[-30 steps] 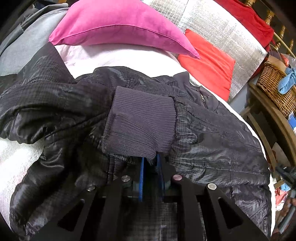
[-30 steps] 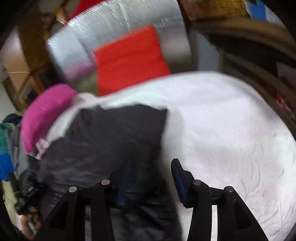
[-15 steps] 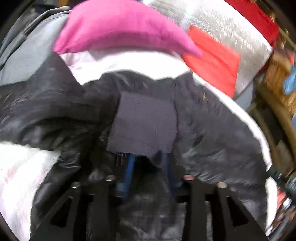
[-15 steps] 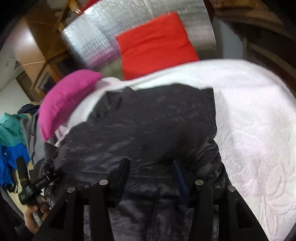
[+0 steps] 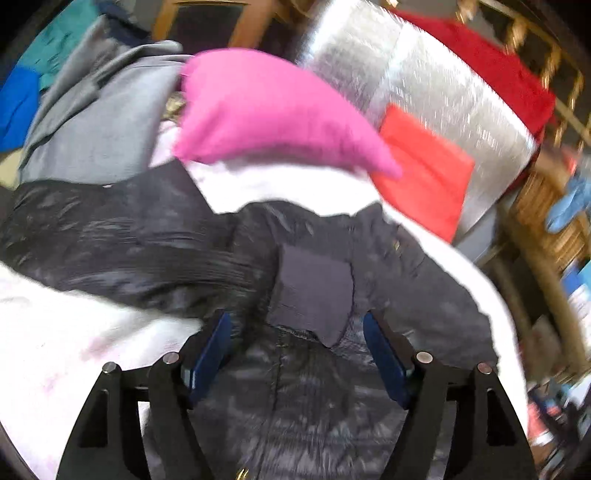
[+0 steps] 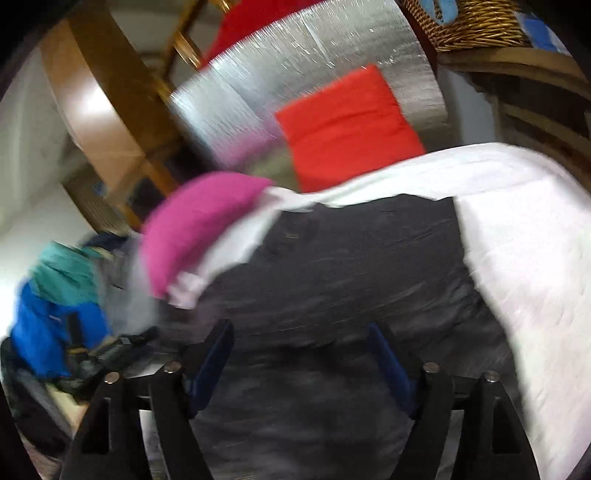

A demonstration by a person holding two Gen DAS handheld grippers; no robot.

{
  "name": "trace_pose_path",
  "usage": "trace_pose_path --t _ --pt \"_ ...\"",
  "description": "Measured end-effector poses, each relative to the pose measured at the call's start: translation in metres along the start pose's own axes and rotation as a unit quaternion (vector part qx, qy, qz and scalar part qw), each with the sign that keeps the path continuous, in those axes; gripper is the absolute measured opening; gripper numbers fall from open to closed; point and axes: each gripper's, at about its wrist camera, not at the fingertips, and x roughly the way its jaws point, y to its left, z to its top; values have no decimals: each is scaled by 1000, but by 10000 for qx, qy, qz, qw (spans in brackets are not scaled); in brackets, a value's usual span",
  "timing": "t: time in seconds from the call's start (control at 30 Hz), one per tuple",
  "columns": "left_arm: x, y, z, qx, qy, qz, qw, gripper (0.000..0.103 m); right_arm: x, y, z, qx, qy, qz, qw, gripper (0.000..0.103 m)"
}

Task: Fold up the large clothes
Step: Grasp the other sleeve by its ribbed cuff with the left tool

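A black quilted jacket point(image 5: 155, 236) lies on a bed with a white cover point(image 5: 55, 350). One sleeve is folded across its body, and the ribbed dark cuff point(image 5: 312, 291) rests on the chest. My left gripper point(image 5: 297, 325) hovers just short of the cuff; its jaws are opening, with the cuff's lower edge lying between the blue pads untouched. In the right wrist view the same jacket point(image 6: 351, 266) fills the middle. My right gripper point(image 6: 299, 332) hangs over the jacket with its jaws opening wide, and nothing is pinched between the pads.
A magenta pillow point(image 5: 269, 114) lies at the head of the bed, with a red cushion point(image 5: 424, 170) against a silver padded board point(image 5: 443, 92). Grey, teal and blue clothes point(image 6: 55, 302) are heaped at the left. A wicker basket point(image 6: 476, 26) sits on wooden furniture at the right.
The left gripper let go of the cuff, opened and drew back and up. The right gripper opened wider and swung left over the jacket.
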Motion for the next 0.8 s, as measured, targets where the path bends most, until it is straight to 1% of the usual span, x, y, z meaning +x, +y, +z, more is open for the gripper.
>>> trace_pose_path --t 0.03,0.07,0.13,0.2,0.23,0.3,0.33,0.43,0.5,0.53,0.6,0.63,0.73,0.8 --pt "-13 15 4 -199 -62 -128 9997 78 -5 13 -10 100 -41 221 9997 80" --pt "-22 26 6 -355 -116 -177 9991 78 -9 25 -22 189 -50 445 9988 80" --pt "-41 60 13 -749 -278 -169 9967 80 -14 44 -47 281 34 773 9966 80" --pt "-57 111 19 -1330 -462 -112 9900 80 -10 64 -70 237 177 960 9949 80" --pt "-63 135 19 -1608 -528 -101 9855 80 -3 73 -83 142 272 992 9946 80" --pt "-70 194 21 -2226 -614 -60 9730 80 11 84 -101 -3 444 995 9940 80" --pt "-73 216 21 -2452 -649 -26 9673 80 23 88 -113 -49 593 998 9932 80" --pt "-70 291 25 -3178 -712 64 9455 79 48 89 -137 -88 820 992 9916 80" --pt "-66 321 30 -3392 -739 40 9378 79 59 86 -148 -60 923 955 9911 80" --pt "-63 331 33 -3435 -768 3 9360 79 62 85 -150 -44 934 972 9909 80" --pt "-50 344 40 -3481 -712 -121 9347 79 66 86 -153 -105 891 1007 9909 80" --pt "-45 349 42 -3496 -687 -124 9343 79 66 90 -153 -208 845 1030 9909 80" --pt "-28 358 43 -3495 -560 -10 9353 78 64 99 -157 -467 769 1043 9905 80" --pt "-20 364 42 -3532 -620 65 9335 78 65 100 -158 -493 783 1089 9897 80"
